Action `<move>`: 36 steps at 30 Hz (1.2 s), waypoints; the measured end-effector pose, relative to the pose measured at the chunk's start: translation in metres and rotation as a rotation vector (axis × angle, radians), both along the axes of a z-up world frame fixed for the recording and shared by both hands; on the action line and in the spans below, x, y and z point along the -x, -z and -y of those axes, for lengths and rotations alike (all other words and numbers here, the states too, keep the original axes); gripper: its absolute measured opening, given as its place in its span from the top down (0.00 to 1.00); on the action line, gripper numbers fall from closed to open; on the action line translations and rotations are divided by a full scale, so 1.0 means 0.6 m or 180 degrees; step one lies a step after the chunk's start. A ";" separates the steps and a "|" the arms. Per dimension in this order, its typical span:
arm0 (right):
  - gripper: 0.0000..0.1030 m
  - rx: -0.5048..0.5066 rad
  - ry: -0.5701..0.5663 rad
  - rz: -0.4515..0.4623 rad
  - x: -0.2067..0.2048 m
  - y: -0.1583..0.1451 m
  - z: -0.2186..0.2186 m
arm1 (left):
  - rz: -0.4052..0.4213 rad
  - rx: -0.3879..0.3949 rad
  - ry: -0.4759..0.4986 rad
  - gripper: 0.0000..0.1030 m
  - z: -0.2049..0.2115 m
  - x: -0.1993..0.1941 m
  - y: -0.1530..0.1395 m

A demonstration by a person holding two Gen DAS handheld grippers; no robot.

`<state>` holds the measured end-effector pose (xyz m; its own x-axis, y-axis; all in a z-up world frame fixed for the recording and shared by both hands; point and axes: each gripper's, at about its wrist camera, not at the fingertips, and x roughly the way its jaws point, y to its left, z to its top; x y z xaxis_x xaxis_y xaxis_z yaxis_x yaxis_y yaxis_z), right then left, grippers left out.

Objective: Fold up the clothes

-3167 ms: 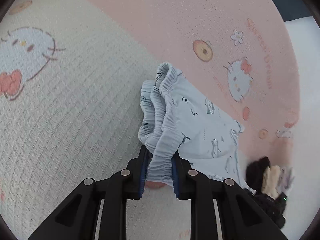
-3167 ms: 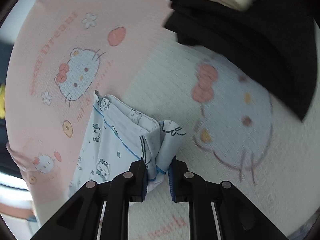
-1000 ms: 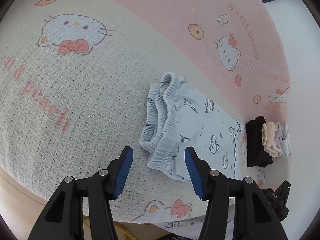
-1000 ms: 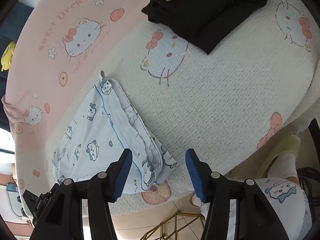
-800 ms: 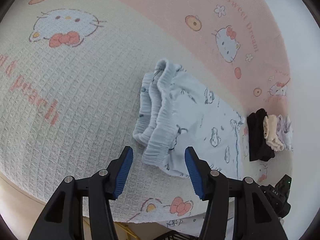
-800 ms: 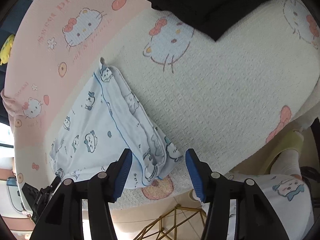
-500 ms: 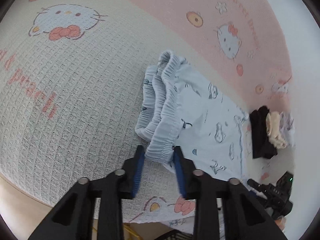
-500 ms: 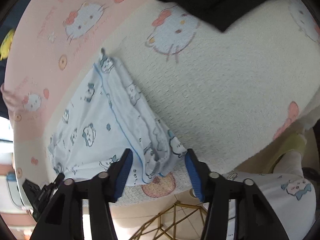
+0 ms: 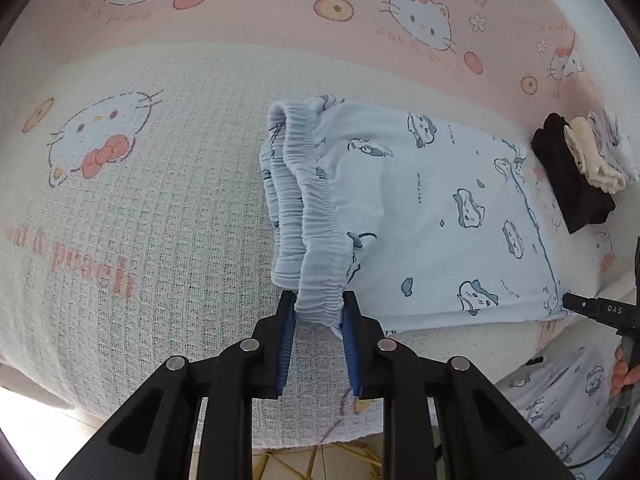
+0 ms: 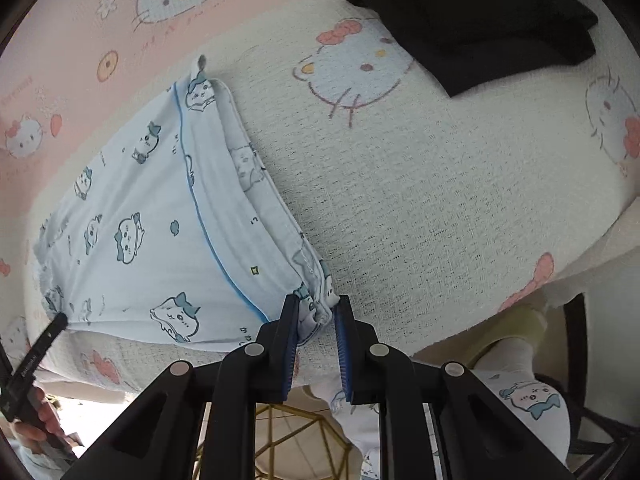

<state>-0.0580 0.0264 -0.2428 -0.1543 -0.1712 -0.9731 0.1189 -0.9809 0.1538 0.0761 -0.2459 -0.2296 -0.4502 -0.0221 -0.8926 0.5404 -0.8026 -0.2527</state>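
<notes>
Light blue cartoon-print shorts (image 9: 420,216) lie folded flat on the pink and cream Hello Kitty blanket (image 9: 152,184). My left gripper (image 9: 318,314) is shut on the near corner of the gathered elastic waistband (image 9: 308,200). In the right wrist view the same shorts (image 10: 160,216) stretch away to the left, and my right gripper (image 10: 316,316) is shut on the near corner of their leg hem (image 10: 260,196). The right gripper's tip also shows at the right edge of the left wrist view (image 9: 596,308).
A stack of folded clothes, black (image 9: 572,184) under cream (image 9: 592,156), lies beyond the shorts; the black piece (image 10: 472,24) fills the right wrist view's top. The blanket's front edge (image 10: 520,296) drops off close to both grippers. A gold wire stand (image 10: 296,440) stands on the floor below.
Both grippers were open above the shorts one second ago. They came down and closed, the left on the waistband corner, the right on the hem corner.
</notes>
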 end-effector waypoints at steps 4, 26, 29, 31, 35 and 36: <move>0.50 0.0151 -0.0057 -0.0301 0.005 -0.038 0.004 | -0.0190 -0.0313 -0.0171 0.76 0.019 -0.014 -0.008; 0.45 0.0761 -0.0498 -0.0865 0.105 -0.042 0.069 | -0.0392 -0.0355 -0.0637 0.50 0.086 0.004 -0.018; 0.53 0.0809 -0.0611 -0.0808 0.108 -0.033 0.073 | -0.0412 -0.0374 -0.0615 0.50 0.088 0.017 -0.015; 0.61 0.0764 -0.0762 -0.0781 0.106 -0.026 0.083 | -0.0413 -0.0384 -0.0607 0.50 0.088 0.026 -0.014; 0.72 0.0622 -0.0981 -0.0630 0.105 -0.002 0.109 | -0.0377 -0.0400 -0.0567 0.50 0.087 0.043 -0.009; 0.72 0.0537 -0.0990 -0.0628 0.105 0.002 0.114 | -0.0362 -0.0397 -0.0563 0.50 0.087 0.046 -0.007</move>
